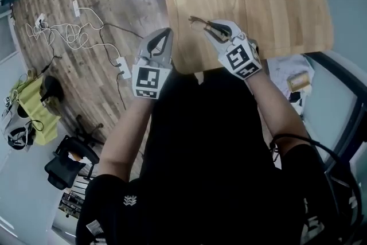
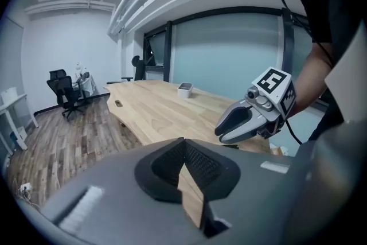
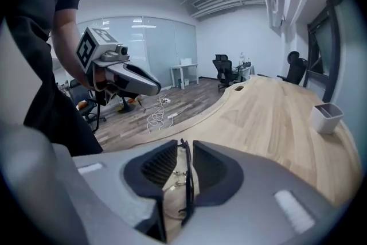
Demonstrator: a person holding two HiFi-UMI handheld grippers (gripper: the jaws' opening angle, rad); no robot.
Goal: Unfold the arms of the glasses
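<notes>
The person wears a black short-sleeved shirt (image 1: 195,140) with a small white logo (image 1: 129,200) on the left sleeve. The left claw (image 1: 165,34) and the right claw (image 1: 211,28) each have a smooth grey shell, black ribbed pads (image 2: 200,160) and a white cube (image 1: 147,81) printed with black square markers. A thin black cable (image 1: 292,135) loops beside the right arm.

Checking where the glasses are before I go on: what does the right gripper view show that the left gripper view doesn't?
Only the right gripper view: the glasses between its own parted fingers, plus the left gripper off to the side. Only the left gripper view: its own fingers shut on nothing, and the right gripper ahead. Both: the table and the cup on it.
</notes>
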